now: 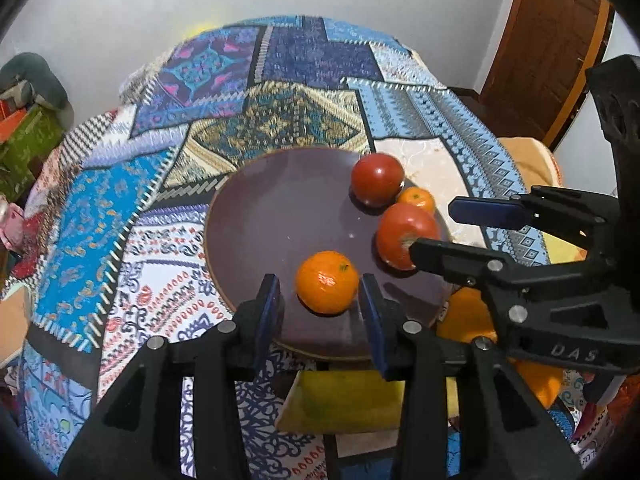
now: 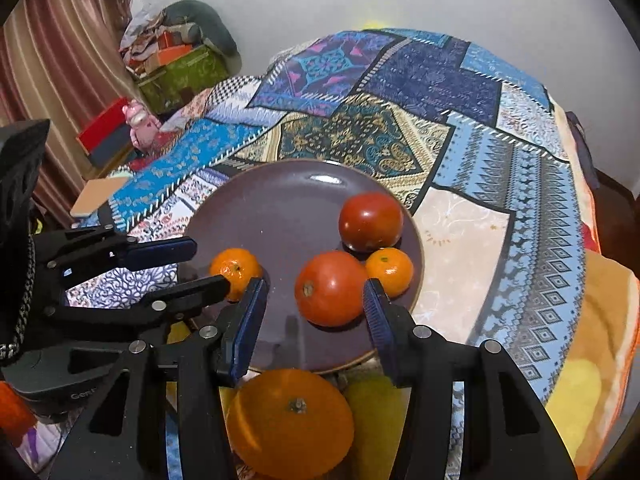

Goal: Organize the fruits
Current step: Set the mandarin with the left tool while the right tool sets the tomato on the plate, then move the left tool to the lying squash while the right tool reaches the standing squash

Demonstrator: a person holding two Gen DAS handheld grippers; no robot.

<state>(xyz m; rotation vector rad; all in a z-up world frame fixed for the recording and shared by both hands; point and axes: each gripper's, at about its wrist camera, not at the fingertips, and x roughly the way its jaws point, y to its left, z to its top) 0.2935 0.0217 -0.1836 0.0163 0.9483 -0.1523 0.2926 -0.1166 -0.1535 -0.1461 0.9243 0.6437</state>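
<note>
With four fruits on our round purple plate (image 1: 256,216), both grippers (image 1: 318,300) (image 2: 316,312) gape empty, a large orange (image 2: 290,420) left near.

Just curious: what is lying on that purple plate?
On the plate lie two tomatoes and two mandarins. The hand-held gripper covers part of the left mandarin.

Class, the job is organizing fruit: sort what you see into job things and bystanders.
Job things: plate, two tomatoes, two small oranges, large orange.
Bystanders: patchwork cloth, pink toy, green box.
</note>
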